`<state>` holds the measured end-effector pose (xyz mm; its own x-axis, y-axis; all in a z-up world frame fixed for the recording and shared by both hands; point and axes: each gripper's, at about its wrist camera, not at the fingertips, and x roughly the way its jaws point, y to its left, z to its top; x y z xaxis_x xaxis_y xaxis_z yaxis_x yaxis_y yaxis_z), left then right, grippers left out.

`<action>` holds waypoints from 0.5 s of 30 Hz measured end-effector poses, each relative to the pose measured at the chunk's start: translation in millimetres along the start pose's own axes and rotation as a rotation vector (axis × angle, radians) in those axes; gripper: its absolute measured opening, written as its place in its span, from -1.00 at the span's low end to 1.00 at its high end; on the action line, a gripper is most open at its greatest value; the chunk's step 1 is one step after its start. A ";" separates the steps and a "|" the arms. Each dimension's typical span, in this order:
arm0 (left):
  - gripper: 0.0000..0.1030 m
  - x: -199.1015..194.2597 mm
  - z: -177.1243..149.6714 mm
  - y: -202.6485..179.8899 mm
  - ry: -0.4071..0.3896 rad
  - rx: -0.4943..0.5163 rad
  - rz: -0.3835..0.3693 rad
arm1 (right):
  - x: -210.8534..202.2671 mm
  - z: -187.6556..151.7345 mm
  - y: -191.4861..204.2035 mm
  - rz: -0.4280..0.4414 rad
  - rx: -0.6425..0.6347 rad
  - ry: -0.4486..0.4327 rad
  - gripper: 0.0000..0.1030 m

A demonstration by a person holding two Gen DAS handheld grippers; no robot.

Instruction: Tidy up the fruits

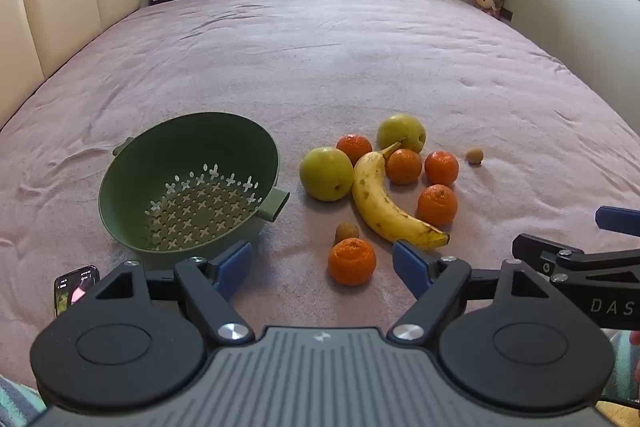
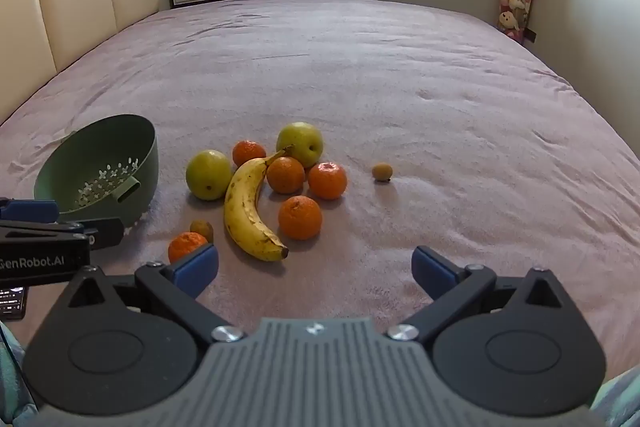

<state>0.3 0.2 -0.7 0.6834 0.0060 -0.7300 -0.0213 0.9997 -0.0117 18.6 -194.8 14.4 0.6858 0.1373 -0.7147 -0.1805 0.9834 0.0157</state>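
**Fruit pile on the bed, colander waiting, both tools wide and empty**

So here's where we're at. We've got the left tool (image 1: 322,265) and the right tool (image 2: 315,269) both hovering over the bed (image 1: 320,59), tilted down toward the fruit. Both have their blue pads spread as wide as they go, and neither one is holding or touching anything.

The green colander (image 1: 188,183) sits on the pink bedspread off to the left of the fruit, tipped a bit so we look straight into its perforated bottom. Nothing in it.

The fruit is bunched to the right of it. The banana (image 1: 390,205) curves through the middle, stem pointing away from us. One green pear (image 1: 326,173) lies just left of the banana, touching it or very nearly; a second pear (image 1: 401,132) sits at the back near the stem. Four tangerines cluster around the banana's far and right side, and a fifth tangerine (image 1: 352,261) lies closest to us, between the left tool's pads in the left wrist view. A small brown fruit (image 1: 346,231) sits right behind that one, and another small brown fruit (image 1: 474,155) lies by itself off to the right.

A phone (image 1: 76,287) lies on the bed near the left tool.
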 end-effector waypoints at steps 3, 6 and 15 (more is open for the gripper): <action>0.82 2.0 -1.3 2.4 0.015 -0.001 -0.002 | 1.0 -0.1 0.5 0.000 0.000 0.004 0.93; 0.82 7.0 -0.4 1.6 0.029 0.002 0.006 | 1.9 -0.2 0.9 0.000 -0.001 0.005 0.93; 0.82 6.6 -2.1 -3.5 0.045 0.004 0.009 | 0.4 6.9 -1.1 0.000 -0.001 0.013 0.93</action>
<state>3.4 -3.3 -6.9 0.6493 0.0135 -0.7604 -0.0238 0.9997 -0.0026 24.0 -195.0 18.9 0.6767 0.1355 -0.7237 -0.1807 0.9834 0.0151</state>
